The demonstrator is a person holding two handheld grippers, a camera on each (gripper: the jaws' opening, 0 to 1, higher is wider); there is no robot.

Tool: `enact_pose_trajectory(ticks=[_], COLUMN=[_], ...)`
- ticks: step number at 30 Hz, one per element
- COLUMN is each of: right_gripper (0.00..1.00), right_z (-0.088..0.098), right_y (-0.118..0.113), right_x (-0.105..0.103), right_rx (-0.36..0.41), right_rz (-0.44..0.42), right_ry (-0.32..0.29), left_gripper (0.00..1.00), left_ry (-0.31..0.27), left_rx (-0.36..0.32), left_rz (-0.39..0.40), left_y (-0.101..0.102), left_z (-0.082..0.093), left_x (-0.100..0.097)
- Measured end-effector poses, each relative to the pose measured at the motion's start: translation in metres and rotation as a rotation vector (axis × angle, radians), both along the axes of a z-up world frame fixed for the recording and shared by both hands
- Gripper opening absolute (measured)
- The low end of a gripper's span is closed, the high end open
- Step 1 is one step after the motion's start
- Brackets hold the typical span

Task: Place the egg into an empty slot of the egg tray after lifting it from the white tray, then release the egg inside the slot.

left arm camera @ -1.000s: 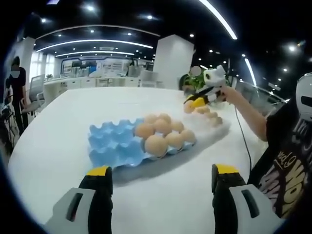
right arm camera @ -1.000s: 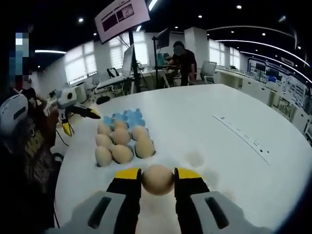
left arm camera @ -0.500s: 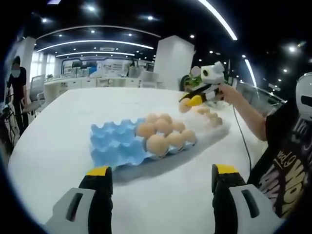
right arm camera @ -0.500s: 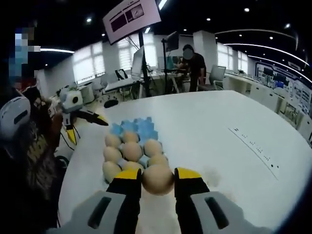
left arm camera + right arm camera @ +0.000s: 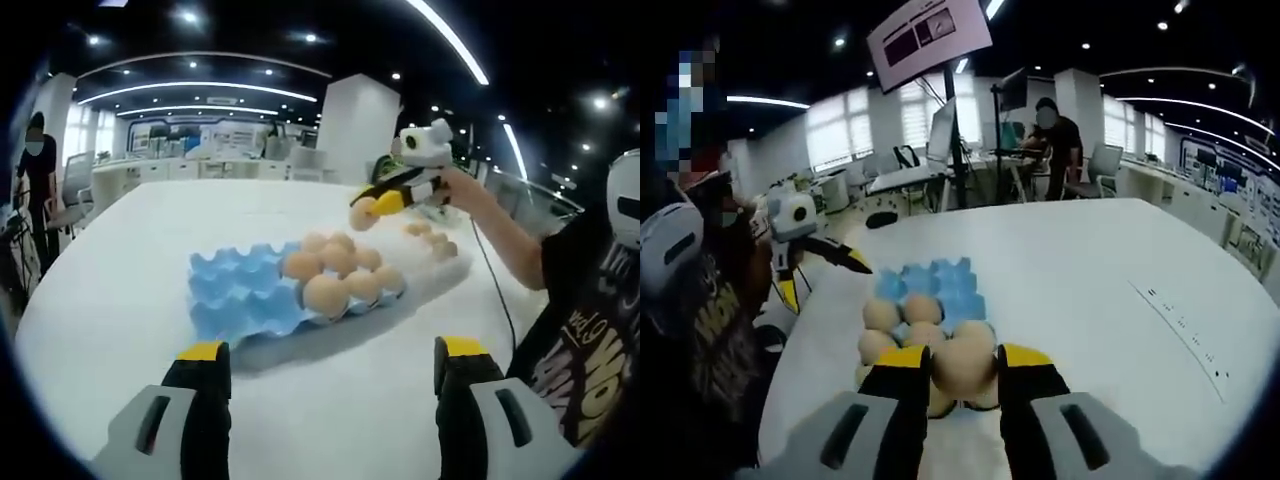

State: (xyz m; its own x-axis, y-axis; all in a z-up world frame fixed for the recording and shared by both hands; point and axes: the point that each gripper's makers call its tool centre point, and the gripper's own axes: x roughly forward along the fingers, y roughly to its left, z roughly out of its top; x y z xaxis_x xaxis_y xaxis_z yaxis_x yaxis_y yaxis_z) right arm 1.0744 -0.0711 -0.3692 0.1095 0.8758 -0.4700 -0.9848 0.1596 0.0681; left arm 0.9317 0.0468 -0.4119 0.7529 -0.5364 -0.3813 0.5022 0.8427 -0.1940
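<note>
- My right tongs [image 5: 964,368] are clamped on an egg [image 5: 962,366], the yellow-tipped jaws pressing both its sides.
- My left tongs [image 5: 335,362] stand wide apart, gripping nothing.
- My right forearm [image 5: 500,232] reaches out, bare below the dark sleeve.

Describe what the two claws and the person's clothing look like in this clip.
Both claws have grey bodies with black jaws tipped in yellow, seen on the left claw and the right claw. In the left gripper view, the right claw carries a white housing and trails a thin black cable. The person wears a black shirt with yellow and white lettering.
</note>
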Motion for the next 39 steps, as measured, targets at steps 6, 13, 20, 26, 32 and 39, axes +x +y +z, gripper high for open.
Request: enact_pose_trajectory(ticks=[6,13,20,26,32,39], right_gripper=[0.27,0.27,0.27,0.27,0.27,0.27], right_z=[0.002,0.002,-0.003,-0.005,-0.006,-0.011], right_y=[0.014,0.033,0.048,0.059,0.066,0.075], right_x=[-0.002,-0.007,-0.004,-0.003,0.0,0.002], right_rx=[0.01,0.019,0.01,0.018,0.011,0.009], right_rz=[0.019,0.05,0.071,0.081,0.095,0.106], right_ry=[-0.003,0.005,0.011,0.028,0.029,0.043], left_gripper=[0.85,0.85,0.85,0.85,0.85,0.85], left_ry=[0.0,0.002,0.002,0.004,0.002,0.007], left_rx=[-0.003,-0.005,-0.008,-0.008,-0.012,-0.014], left_rz=[0.003,0.012,0.012,0.018,0.021,0.021], left_y=[0.001,0.004,0.005,0.008,0.009,0.01], left_z=[-0.001,-0.001,-0.002,-0.003,-0.003,-0.005], left_x=[-0.001,-0.001,-0.001,-0.002,-0.002,-0.002])
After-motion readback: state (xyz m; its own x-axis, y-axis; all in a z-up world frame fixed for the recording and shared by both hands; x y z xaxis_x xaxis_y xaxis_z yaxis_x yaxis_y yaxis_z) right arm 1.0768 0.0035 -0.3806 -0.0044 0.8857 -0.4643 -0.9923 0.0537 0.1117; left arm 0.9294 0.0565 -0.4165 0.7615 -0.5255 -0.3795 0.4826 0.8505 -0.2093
